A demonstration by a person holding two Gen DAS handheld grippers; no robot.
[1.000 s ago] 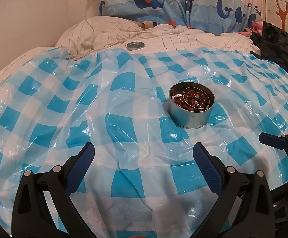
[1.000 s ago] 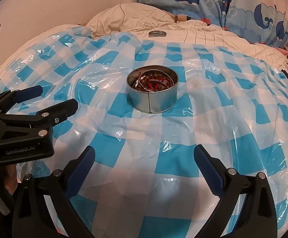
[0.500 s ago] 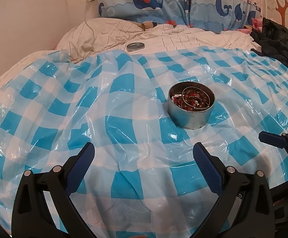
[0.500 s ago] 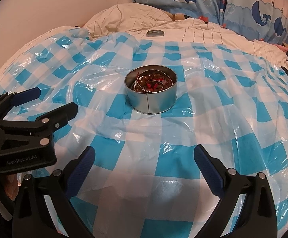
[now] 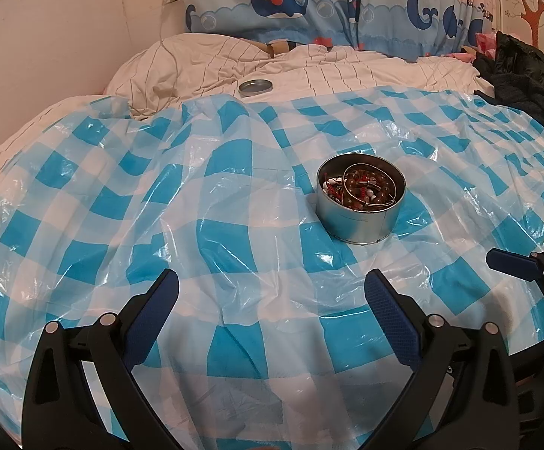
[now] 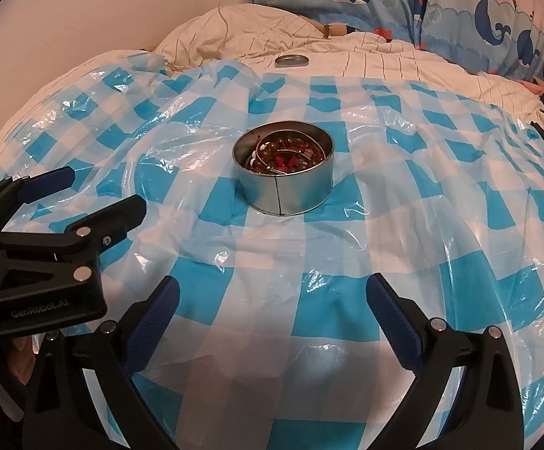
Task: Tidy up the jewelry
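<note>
- While hovering over checkered plastic sheet (image 5: 234, 202), left claw (image 5: 272, 300): spread wide, empty.
- Round tin (image 6: 285, 183) with beaded jewelry (image 6: 286, 155): mid-sheet, ahead of both claws.
- Right claw (image 6: 272, 303): spread wide, empty.
- Lid (image 6: 291, 60): beyond sheet, on bed.

Left gripper (image 5: 272, 300): jaws spread wide, nothing between them, blue pads (image 5: 152, 311) facing inward. Level, pointing fwd, held low. Also seen from the right wrist cam at its left edge, jaws apart there too, empty.

Right gripper (image 6: 272, 307): jaws spread wide, nothing gripped, blue pads (image 6: 391, 318) facing inward. Level, pointing fwd, held low. One blue-tipped finger shows at the right edge of the left wrist cam.

Grippers side by side, near each other, not touching. Hands holding them mostly out of view.
</note>
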